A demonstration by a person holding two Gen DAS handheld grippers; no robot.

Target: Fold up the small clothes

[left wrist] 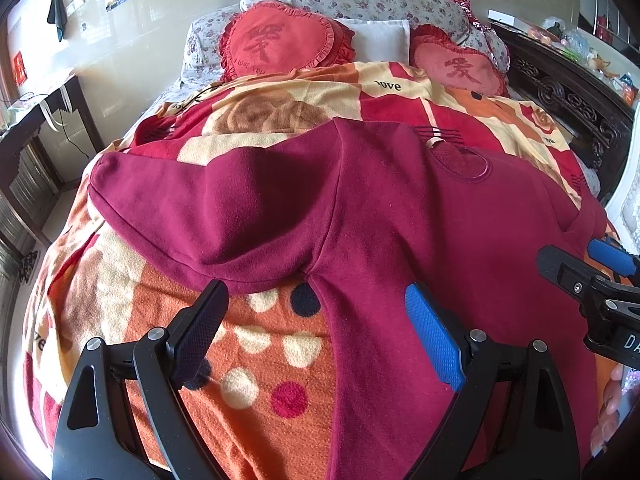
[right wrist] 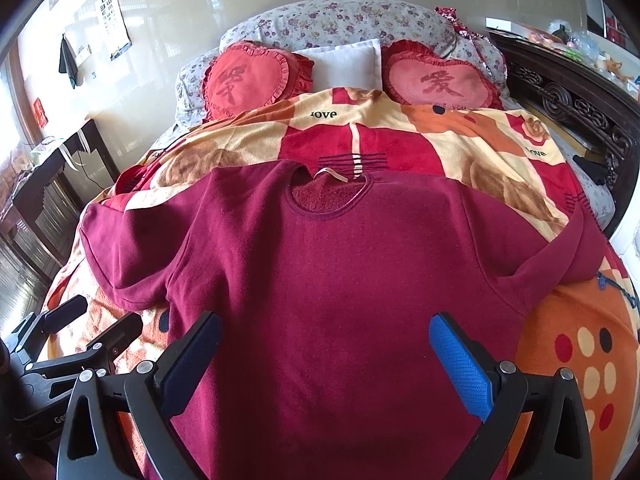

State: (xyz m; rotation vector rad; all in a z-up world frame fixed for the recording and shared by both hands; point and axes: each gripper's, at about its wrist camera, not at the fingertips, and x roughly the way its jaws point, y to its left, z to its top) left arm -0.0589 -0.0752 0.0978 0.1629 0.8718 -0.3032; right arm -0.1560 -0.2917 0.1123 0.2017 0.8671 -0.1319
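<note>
While the shirt (right wrist: 340,280) lies flat on the blanket (right wrist: 580,340), our left gripper (left wrist: 316,332) and right gripper (right wrist: 326,364) hover with fingers apart; pinching blanket too would drag everything.

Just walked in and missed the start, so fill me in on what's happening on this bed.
A person is holding a claw in each hand over a maroon sweatshirt spread flat, neckline away from them, on a patterned blanket. Both sleeves are out to the sides, so no fold is made yet. The left claw hangs open near the left sleeve's underarm, and the right claw hangs open over the lower body. Neither grips any fabric.
</note>
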